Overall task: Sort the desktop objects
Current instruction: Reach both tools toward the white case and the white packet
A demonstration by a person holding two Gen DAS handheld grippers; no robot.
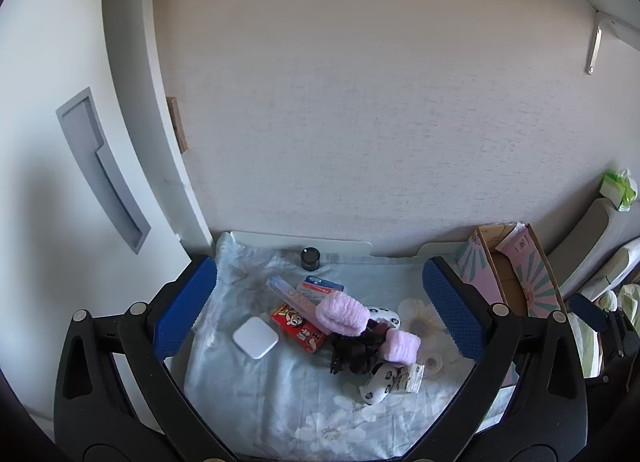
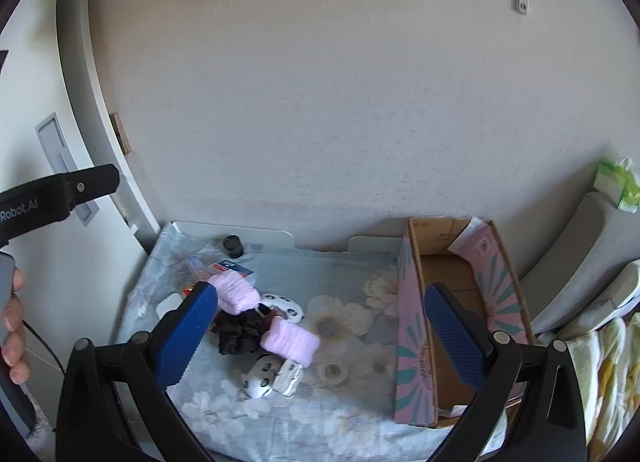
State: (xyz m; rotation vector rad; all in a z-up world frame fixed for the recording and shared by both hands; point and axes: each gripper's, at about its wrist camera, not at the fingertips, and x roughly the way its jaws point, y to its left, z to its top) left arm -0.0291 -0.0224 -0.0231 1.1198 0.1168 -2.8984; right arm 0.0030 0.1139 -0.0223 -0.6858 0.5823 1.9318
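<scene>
A pile lies on the flowered cloth [image 1: 256,394]: two pink fluffy bands [image 1: 342,314] [image 2: 290,342], a black hair clip and scrunchie [image 1: 354,348] [image 2: 240,332], a red snack box [image 1: 298,326], a white square case [image 1: 255,338], panda-print socks [image 1: 378,382] [image 2: 262,378], a tape roll [image 2: 332,371] and a dark jar [image 1: 310,259]. A pink cardboard box [image 2: 412,326] stands open at the right. My left gripper [image 1: 320,306] is open, held above the pile. My right gripper [image 2: 320,334] is open, above the table between pile and box.
The table backs onto a beige wall [image 1: 360,122] with a white cabinet [image 1: 60,222] at the left. A grey chair and bedding [image 2: 580,282] lie to the right. The left gripper's body [image 2: 60,194] and the hand holding it show in the right wrist view.
</scene>
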